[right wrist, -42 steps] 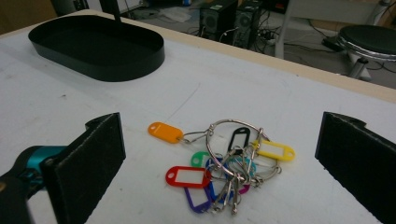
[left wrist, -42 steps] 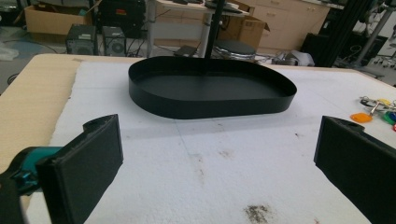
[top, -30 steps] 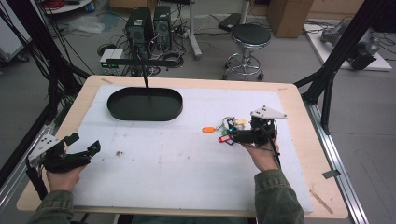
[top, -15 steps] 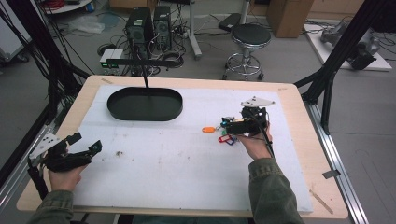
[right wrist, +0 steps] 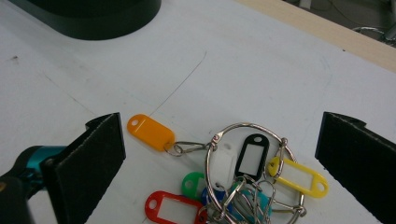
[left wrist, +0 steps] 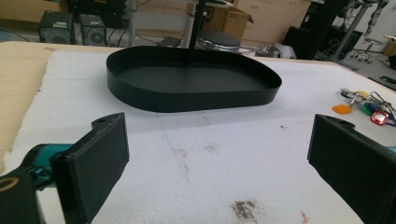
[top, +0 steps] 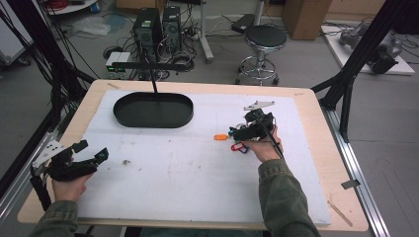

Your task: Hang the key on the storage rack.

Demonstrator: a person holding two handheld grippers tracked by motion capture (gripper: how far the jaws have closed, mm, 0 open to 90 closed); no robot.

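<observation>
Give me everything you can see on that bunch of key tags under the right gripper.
The bunch of key tags lies flat on the white sheet, untouched. A large metal ring carries plastic tags in orange, black, yellow, green, red and blue, several with white label windows. The orange tag sticks out on its own small clip, toward the black tray. The right gripper hangs above with its jaws wide apart on either side of the bunch, clear of it.
</observation>
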